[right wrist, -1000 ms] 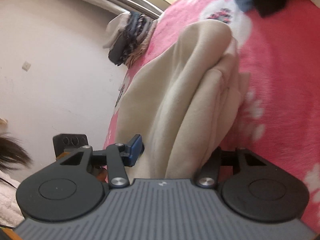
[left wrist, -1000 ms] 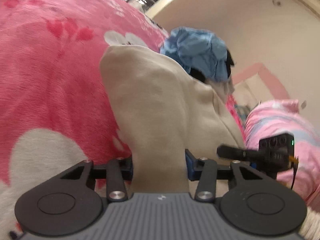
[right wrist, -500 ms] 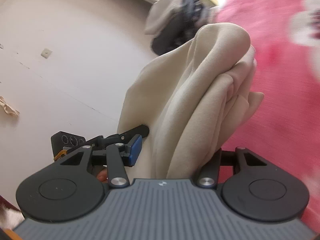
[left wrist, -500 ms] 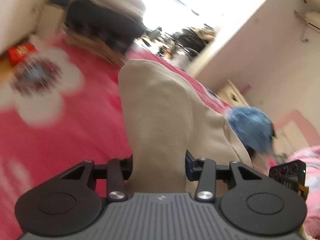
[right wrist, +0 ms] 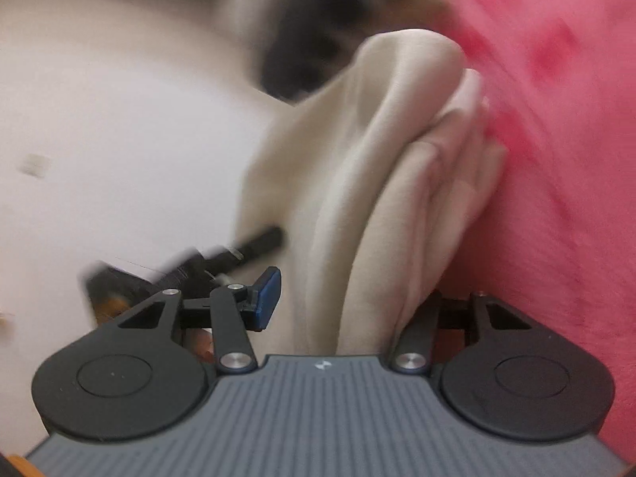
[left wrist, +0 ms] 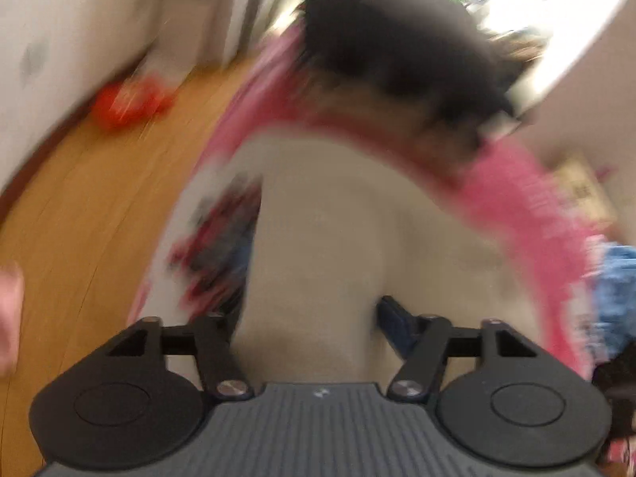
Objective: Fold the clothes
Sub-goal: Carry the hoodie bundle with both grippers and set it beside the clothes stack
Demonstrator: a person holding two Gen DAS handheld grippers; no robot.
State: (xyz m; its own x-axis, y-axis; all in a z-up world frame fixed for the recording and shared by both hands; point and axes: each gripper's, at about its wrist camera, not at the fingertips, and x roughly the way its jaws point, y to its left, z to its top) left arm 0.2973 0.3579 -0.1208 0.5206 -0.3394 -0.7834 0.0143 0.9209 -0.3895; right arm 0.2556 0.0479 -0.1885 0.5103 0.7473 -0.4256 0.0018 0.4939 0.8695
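Jaws of the left gripper [left wrist: 314,310] have just been opening around the beige garment [left wrist: 338,246], letting it go over the pink bed [left wrist: 512,198]; the right gripper [right wrist: 346,302] grips its bunched folds, steadying them.

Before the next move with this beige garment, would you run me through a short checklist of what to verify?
1. Right gripper holds the beige garment: ok, bunched folds between its jaws.
2. Left gripper holds the garment: not ok, its jaws have just been opening; cloth lies between them, unpressed.
3. Garment folded flat: not ok, it hangs bunched.
4. Pink blanket beneath: ok.
5. Dark clothes pile clear of the garment: cannot tell, blurred.
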